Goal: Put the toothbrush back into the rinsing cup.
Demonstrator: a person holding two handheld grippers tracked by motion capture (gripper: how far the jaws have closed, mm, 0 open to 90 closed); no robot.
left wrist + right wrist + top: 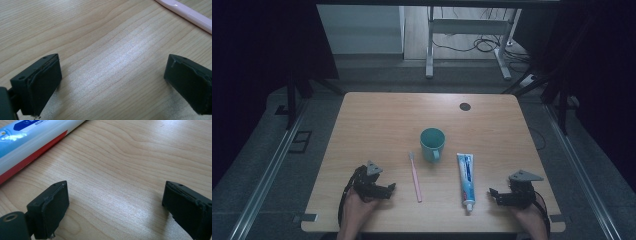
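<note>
Lying on the wooden table [377, 115]: pink toothbrush [415, 176], long axis near-to-far, bristle head at far end; toothpaste tube [466, 179] roughly parallel, cap toward near edge. Teal cup [432, 144] upright between and beyond them, handle toward near side. Left tool [389, 190] resting near-left beside the toothbrush, jaws wide apart, empty. Right tool [493, 194] near-right beside the tube's cap, jaws likewise apart, empty. Tube's red edge stripe legible in right gripper view; cup seen from high view.
</note>
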